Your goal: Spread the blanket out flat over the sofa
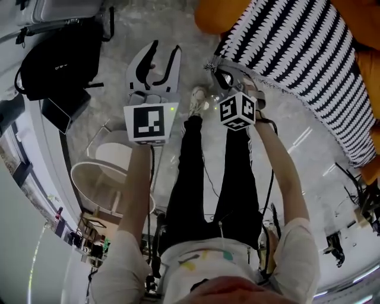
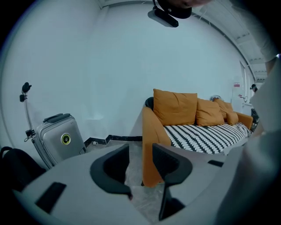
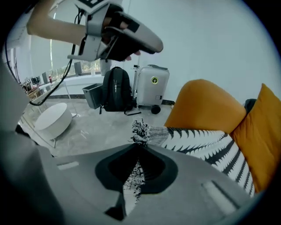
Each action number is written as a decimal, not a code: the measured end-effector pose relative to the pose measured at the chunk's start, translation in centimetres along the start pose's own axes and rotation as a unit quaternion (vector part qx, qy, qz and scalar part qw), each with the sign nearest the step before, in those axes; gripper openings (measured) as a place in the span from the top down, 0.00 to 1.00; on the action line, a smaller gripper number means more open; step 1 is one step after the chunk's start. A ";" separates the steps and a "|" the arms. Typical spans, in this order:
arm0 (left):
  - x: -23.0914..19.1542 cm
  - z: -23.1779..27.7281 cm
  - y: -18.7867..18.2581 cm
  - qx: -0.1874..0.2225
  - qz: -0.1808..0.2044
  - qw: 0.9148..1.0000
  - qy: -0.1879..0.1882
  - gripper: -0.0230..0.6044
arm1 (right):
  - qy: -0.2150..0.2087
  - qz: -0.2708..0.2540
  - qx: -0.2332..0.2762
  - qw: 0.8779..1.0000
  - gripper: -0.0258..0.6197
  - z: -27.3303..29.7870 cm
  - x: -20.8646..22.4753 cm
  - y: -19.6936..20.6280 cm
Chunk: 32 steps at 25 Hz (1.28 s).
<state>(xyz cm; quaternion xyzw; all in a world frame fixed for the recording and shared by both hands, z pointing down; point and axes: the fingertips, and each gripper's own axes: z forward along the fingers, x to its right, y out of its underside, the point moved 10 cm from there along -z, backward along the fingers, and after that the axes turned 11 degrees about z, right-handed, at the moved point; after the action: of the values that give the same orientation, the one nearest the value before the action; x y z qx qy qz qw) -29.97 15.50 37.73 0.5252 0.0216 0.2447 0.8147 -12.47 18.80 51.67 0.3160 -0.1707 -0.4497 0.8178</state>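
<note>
Blanket (image 1: 297, 65): black-and-white patterned, lying over the seat of the orange sofa (image 1: 214, 15), at 1 o'clock in the head view. One corner clamped in the right hand-held gripper (image 3: 137, 147), jaws closed tight on the fabric, a frayed tuft showing beyond the tips. Left hand-held gripper (image 2: 140, 151): jaws apart by a narrow gap, nothing between them, aimed at the sofa arm, positioned at 9 o'clock of the right one in the head view.

Probable faults from here:
- Corner slipping out of the jaws under a hard pull, owing to the thin fold clamped.
- Fabric bunching or skewing on the seat if drawn from one corner alone. Take a second corner with the free hand-held gripper before spreading.
- Loose edge dragging on the floor if lowered too far.

Containers, all at 10 to 12 o'clock in the right gripper view:
- Grey bin (image 3: 93, 94): open-topped, contents not visible.
- Suitcase (image 3: 151, 85): upright, closed.
- Backpack (image 3: 116, 90): upright between bin and suitcase, contents unseen.
</note>
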 end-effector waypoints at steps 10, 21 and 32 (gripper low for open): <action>1.8 0.2 -2.5 -0.013 -0.009 1.000 0.018 0.70 | 0.035 0.058 -0.008 0.998 0.93 -0.6 1.8 0.7; 1.9 -1.0 -4.9 -0.006 -0.018 1.000 0.017 0.70 | 0.025 0.340 0.022 0.940 0.58 -5.5 2.6 0.6; -2.7 -0.7 -2.0 -0.033 -0.006 0.998 0.051 0.70 | 0.293 0.396 -0.092 0.866 0.95 1.6 4.5 -0.2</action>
<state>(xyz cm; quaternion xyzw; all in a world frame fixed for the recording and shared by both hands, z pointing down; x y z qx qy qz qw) -31.81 14.31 35.02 0.4851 0.0584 0.2664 0.8308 -11.05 14.32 52.74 0.2622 0.0083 0.0110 0.9649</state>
